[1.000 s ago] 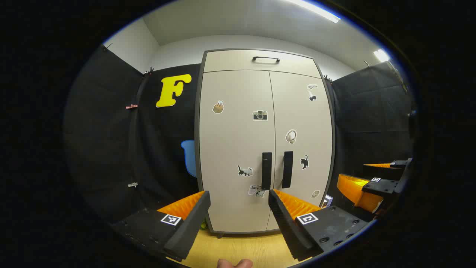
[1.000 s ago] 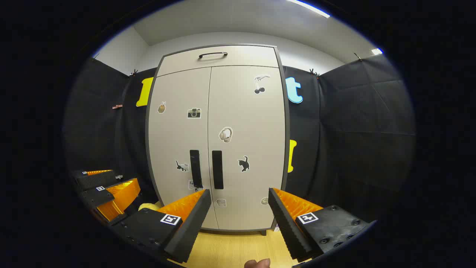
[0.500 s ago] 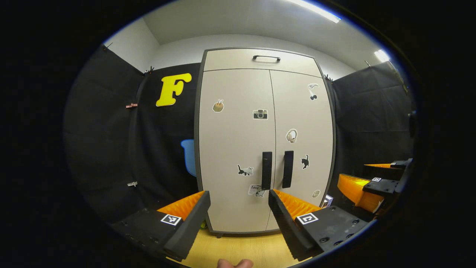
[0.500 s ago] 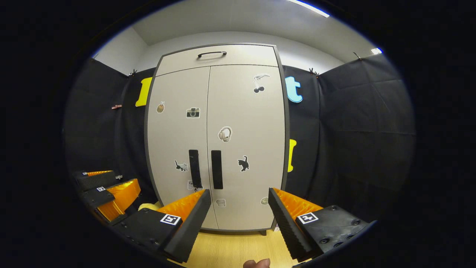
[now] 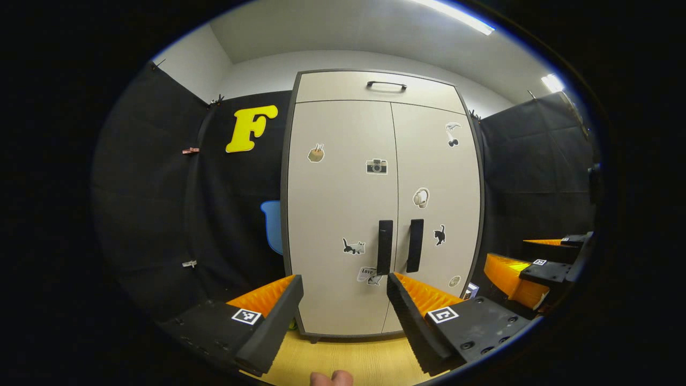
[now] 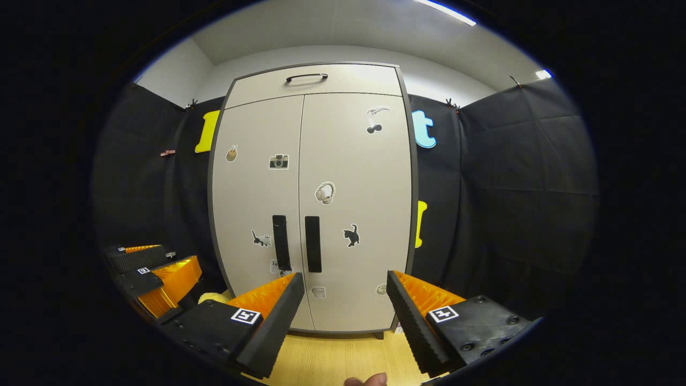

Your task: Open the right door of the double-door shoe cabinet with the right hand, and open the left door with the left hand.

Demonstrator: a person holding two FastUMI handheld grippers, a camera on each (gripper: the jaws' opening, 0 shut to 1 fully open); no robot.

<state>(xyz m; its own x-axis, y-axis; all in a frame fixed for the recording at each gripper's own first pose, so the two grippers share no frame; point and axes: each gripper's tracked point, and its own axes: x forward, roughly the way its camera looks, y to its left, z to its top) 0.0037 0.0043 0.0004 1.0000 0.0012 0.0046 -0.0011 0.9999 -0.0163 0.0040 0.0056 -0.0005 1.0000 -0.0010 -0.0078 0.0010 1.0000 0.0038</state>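
In the left gripper view, the left gripper [image 5: 344, 292] had its fingers wide apart, holding nothing. Beyond them stood the shoe cabinet [image 5: 383, 203], both doors closed, the left door handle [image 5: 384, 246] just above the right-hand finger. In the right gripper view, the right gripper [image 6: 344, 292] likewise gaped empty, the right door handle [image 6: 313, 244] above its left-hand finger.

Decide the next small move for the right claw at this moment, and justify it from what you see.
Probably move the right claw forward and slightly left toward the right door handle. Both doors look shut, the claw is open, and it sits short of the cabinet, with the handle left of its centre line.
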